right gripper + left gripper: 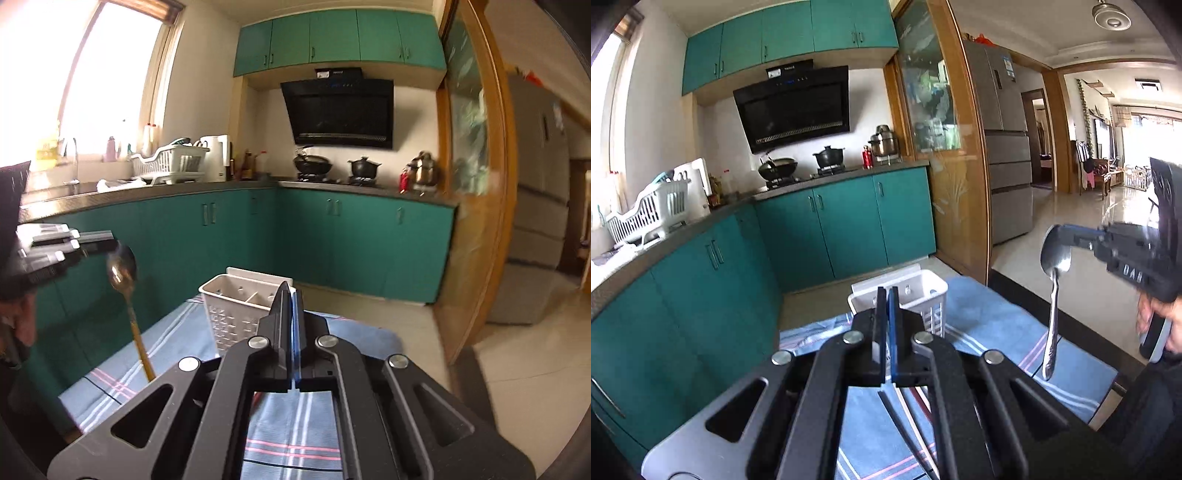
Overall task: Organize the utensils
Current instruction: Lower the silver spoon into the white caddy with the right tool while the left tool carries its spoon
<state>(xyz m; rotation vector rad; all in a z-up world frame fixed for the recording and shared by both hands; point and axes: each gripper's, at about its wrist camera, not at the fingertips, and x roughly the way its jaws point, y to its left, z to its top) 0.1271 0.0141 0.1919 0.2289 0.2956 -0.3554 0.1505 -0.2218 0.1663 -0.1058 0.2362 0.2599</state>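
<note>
A white slotted utensil holder (923, 291) (236, 295) stands on a blue striped cloth (997, 325) (288, 435). In the left wrist view, my right gripper (1056, 236) is shut on the bowl of a silver spoon (1052, 295), which hangs handle down, to the right of the holder. In the right wrist view, my left gripper (110, 243) is shut on the bowl of a gold-handled spoon (127, 288), hanging left of the holder. Each gripper's own fingers (888, 317) (290, 317) look pressed together. Chopsticks (905, 417) lie on the cloth under the left gripper.
Teal cabinets and a dark counter (147, 188) run behind, with a dish rack (170, 162), wok (312, 164) and pots. A wooden door frame (964, 166) and fridge (1004, 147) stand to the right. The cloth's table edge (1052, 306) is dark.
</note>
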